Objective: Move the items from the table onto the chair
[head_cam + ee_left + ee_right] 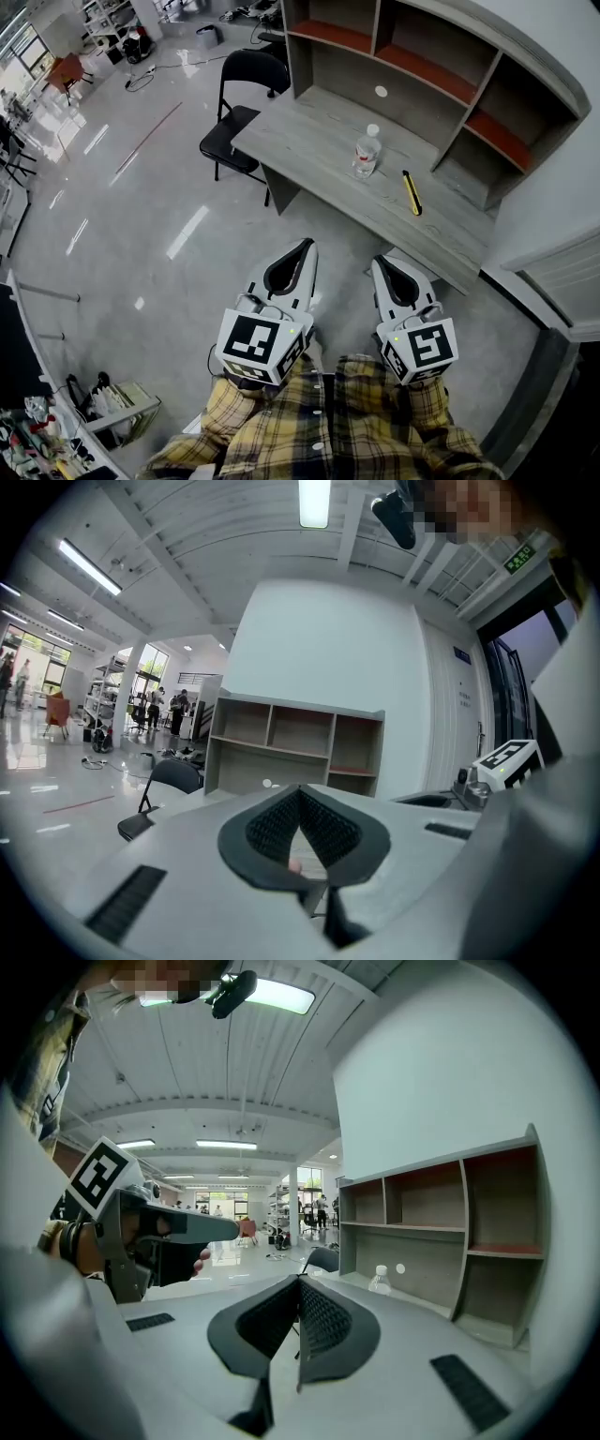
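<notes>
A clear water bottle (367, 154) with a white cap stands on the grey wooden desk (319, 150); it also shows in the right gripper view as the bottle (380, 1281). A yellow and black tool (412, 192) lies to its right on the desk. A black folding chair (236, 112) stands at the desk's left end. My left gripper (304, 246) and right gripper (382, 262) are held side by side in front of the desk, over the floor, both shut and empty. The jaws of each meet at the tip, left gripper (300, 791), right gripper (300, 1282).
A shelf hutch (441, 75) with reddish boards sits at the desk's back, a small white disc (381, 91) in front of it. Glossy grey floor (141, 216) spreads to the left. Clutter and a rack (103, 398) stand at lower left. A white wall runs along the right.
</notes>
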Demonstrator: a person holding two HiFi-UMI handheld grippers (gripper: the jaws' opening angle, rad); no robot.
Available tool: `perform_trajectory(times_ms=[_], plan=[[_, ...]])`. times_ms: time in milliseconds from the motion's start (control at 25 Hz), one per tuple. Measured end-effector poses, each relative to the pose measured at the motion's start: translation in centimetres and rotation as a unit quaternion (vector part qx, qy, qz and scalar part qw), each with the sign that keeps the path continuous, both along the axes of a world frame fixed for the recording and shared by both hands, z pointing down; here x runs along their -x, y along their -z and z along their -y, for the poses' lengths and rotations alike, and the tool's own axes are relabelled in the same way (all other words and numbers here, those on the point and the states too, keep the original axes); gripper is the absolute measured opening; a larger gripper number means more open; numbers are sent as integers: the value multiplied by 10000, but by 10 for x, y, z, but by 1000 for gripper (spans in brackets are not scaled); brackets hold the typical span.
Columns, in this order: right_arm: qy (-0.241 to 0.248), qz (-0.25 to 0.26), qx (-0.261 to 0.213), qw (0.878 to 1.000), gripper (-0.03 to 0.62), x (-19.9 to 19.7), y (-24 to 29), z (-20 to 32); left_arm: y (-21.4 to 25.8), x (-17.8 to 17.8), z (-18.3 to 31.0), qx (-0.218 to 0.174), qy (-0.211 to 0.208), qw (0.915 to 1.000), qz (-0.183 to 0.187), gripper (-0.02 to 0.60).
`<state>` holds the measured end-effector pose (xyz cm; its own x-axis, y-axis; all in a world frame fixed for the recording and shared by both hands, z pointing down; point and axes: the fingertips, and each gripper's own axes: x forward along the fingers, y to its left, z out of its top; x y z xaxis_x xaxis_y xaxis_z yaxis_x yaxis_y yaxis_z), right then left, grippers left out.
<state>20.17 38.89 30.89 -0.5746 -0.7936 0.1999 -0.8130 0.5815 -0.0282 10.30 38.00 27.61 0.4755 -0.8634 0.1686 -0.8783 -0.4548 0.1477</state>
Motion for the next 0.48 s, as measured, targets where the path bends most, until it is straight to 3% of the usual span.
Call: perform_trajectory(times_ms=[280, 480], plan=[[-475, -21, 278, 9985, 18, 22, -15, 43, -18, 50, 43, 227, -105, 9997, 11, 3], [-617, -95, 550, 9965, 17, 26, -36, 73, -36, 64, 80, 420, -133, 9990, -80, 3]])
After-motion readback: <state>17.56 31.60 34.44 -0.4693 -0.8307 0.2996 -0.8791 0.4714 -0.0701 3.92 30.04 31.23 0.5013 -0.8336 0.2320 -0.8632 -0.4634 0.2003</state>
